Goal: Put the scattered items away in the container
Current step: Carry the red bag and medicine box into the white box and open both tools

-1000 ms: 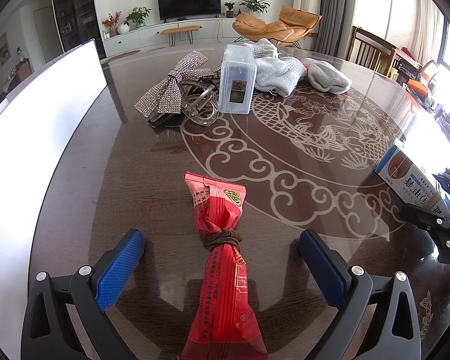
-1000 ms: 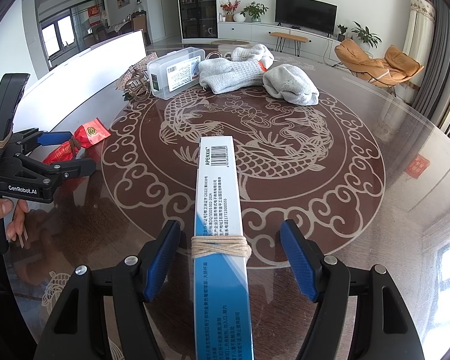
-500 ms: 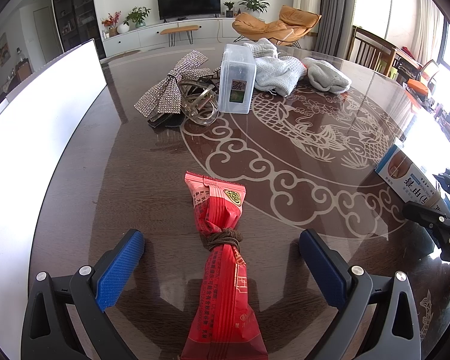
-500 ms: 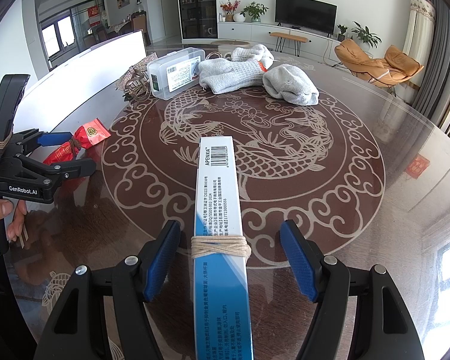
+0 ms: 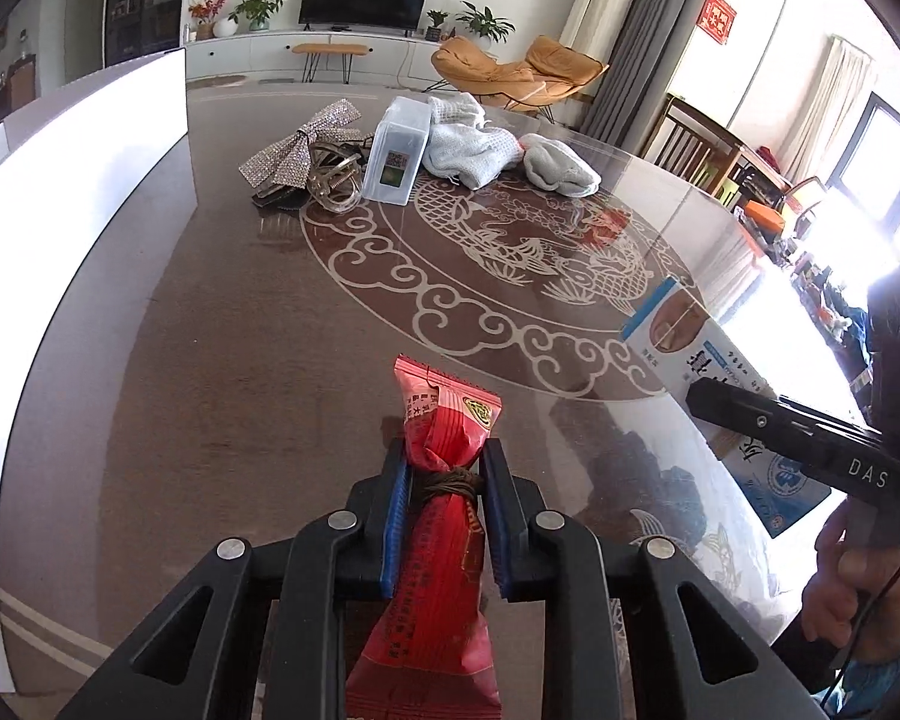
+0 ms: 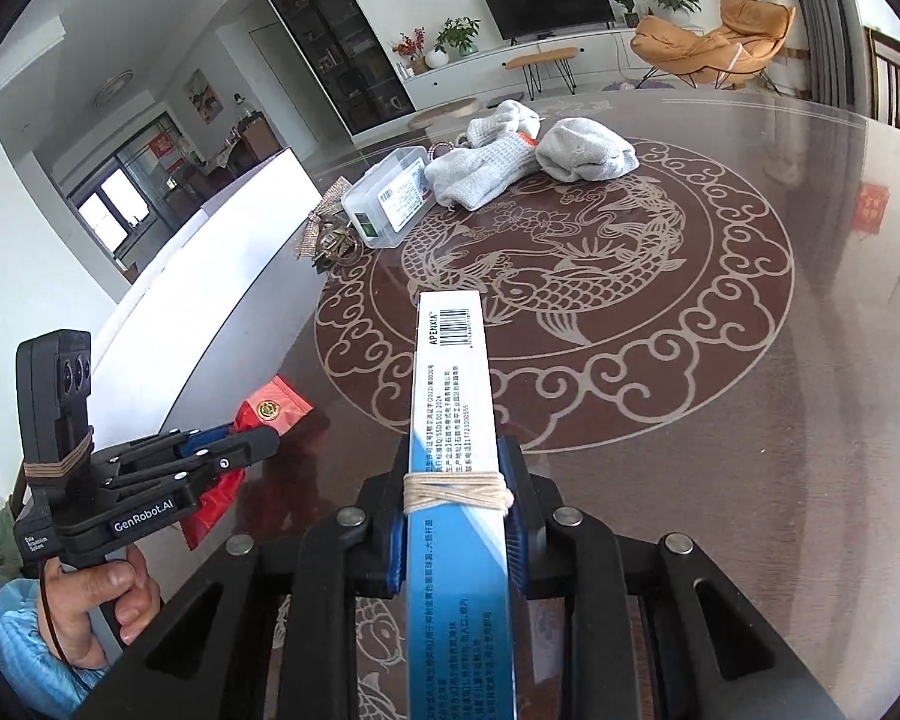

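Both grippers were wide apart a moment ago; now the left gripper point(image 5: 441, 483) is squeezed tight on the red snack pack point(image 5: 444, 450) and the right gripper point(image 6: 457, 495) on the long blue box point(image 6: 453, 420), both at the near edge of the table point(image 5: 210, 330). Lift slowly, hold at the string, carry them to the white bin point(image 5: 60, 210) along the left edge

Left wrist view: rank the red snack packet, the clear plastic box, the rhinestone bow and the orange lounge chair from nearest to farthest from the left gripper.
1. red snack packet, clamped in the left gripper.
2. clear plastic box and rhinestone bow, far across the table, bow to the left; too close to call.
3. orange lounge chair, beyond the table, on the floor.
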`<state>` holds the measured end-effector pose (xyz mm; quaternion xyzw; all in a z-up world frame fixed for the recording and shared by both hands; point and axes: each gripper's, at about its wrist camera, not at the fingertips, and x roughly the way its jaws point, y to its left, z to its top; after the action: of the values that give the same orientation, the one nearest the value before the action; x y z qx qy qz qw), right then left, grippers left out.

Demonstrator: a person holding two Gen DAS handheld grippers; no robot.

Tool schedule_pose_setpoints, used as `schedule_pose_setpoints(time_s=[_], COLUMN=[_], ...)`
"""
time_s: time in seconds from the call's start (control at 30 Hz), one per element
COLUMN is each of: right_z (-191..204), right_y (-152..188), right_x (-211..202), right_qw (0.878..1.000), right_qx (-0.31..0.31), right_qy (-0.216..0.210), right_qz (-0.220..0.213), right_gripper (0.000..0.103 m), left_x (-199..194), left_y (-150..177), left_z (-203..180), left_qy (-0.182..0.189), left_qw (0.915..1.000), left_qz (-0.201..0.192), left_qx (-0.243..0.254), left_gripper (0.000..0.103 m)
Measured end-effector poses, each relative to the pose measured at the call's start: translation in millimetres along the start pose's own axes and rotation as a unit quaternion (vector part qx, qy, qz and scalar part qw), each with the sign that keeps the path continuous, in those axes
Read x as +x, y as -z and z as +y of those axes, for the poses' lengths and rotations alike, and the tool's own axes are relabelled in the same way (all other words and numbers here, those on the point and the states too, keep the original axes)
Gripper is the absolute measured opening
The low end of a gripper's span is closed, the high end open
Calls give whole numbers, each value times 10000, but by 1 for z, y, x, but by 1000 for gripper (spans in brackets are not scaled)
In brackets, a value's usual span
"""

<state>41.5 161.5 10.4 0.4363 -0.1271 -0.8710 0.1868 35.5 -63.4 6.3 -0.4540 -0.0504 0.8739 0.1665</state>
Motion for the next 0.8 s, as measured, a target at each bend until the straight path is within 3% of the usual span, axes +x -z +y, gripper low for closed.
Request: schedule_pose_setpoints(time_s=[0.2, 0.3, 0.43, 0.63, 0.8], right_z=[74, 134, 230, 352, 398], right_y=[-46, -88, -141, -177, -166], right_x=[17, 27, 53, 136, 222], right_qw=[9963, 9900, 9783, 9675, 9698], right_qx=[-242, -540, -1026, -1513, -1631], right_qy=[-823, -1300, -1801, -2002, -1561], right_qz=[53, -8, 1, 307, 928], right_gripper=[26, 26, 26, 26, 26], left_x=[-81, -128, -170, -150, -118], left_y=[-50, -79, -107, -105, -88], left_z=[42, 94, 189, 317, 364], left_qy=[-88, -515, -1304, -2007, -2116], left_qw=[9983, 9946, 9830, 9657, 9574], left_qz=[-563, -868, -1056, -457, -9], left_qx=[-123, -255, -744, -1582, -1963], left_gripper=[22, 22, 22, 22, 23])
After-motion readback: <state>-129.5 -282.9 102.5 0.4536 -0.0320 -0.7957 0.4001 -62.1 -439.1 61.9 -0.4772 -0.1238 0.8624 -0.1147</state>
